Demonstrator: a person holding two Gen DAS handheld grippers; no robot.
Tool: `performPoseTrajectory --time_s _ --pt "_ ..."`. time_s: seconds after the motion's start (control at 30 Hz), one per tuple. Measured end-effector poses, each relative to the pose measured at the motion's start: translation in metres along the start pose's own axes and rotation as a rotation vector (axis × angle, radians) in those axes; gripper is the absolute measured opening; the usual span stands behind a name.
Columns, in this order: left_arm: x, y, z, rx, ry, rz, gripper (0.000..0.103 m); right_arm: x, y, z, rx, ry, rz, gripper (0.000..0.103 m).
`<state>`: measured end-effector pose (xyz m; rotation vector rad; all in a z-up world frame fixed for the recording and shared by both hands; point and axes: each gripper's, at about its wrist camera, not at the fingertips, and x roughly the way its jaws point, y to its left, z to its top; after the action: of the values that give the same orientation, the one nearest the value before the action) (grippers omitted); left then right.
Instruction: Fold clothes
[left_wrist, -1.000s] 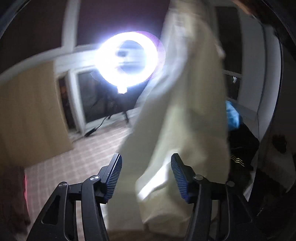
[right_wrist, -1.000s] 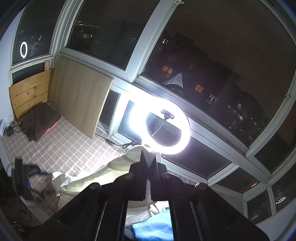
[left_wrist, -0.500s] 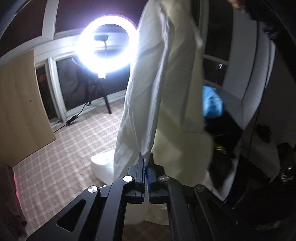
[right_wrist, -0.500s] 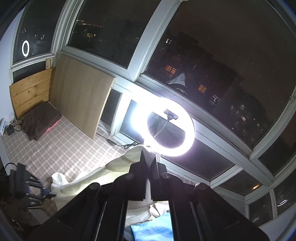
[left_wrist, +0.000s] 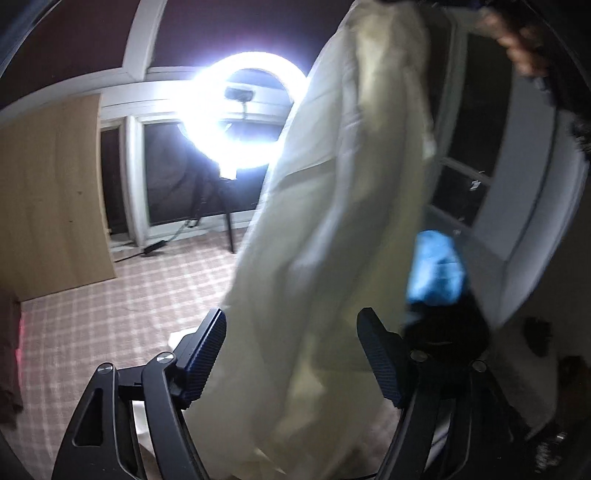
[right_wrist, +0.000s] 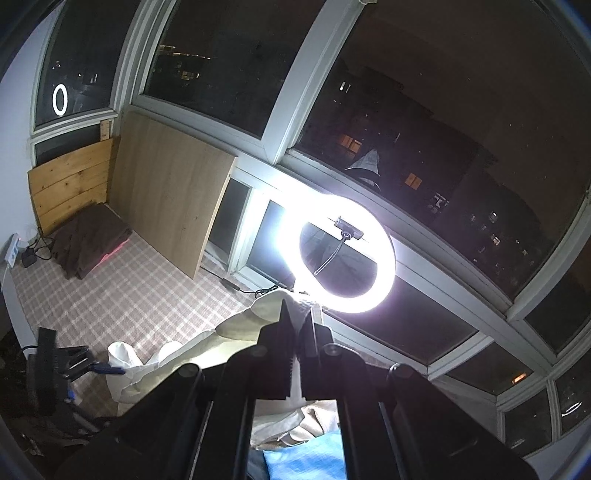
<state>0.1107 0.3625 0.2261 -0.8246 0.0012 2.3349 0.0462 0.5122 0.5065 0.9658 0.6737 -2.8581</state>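
Close in front of the left gripper (left_wrist: 291, 354), its jaws stood spread wide with the cream garment (left_wrist: 332, 221) hanging between them, not pinched by them. The right gripper (right_wrist: 295, 354) had its jaws pressed together on the top edge of that cloth and held it high — I judge so that the garment could fall to its full length and the lower part be found for a fold. One cream garment hung in the air, its lower end reaching down toward the checked floor (left_wrist: 129, 295). Beside it lay one blue cloth (left_wrist: 436, 273) on something dark. Farther away stood one ring light (right_wrist: 343, 254) on a tripod and two wooden boards (right_wrist: 166, 192) against the windows — also one brown bundle (right_wrist: 88, 243).
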Motion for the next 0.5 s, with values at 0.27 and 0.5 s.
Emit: performPoseTrajectory --time_s 0.27,0.5 --pt "-0.057 0.023 0.034 0.02 -0.031 0.005 0.001 -0.036 -0.009 -0.005 0.007 -0.077 -0.07 0.002" --pt "-0.2 -0.01 0.114 0.289 -0.166 0.164 0.001 -0.158 -0.033 0.033 0.076 -0.344 -0.085 0.002"
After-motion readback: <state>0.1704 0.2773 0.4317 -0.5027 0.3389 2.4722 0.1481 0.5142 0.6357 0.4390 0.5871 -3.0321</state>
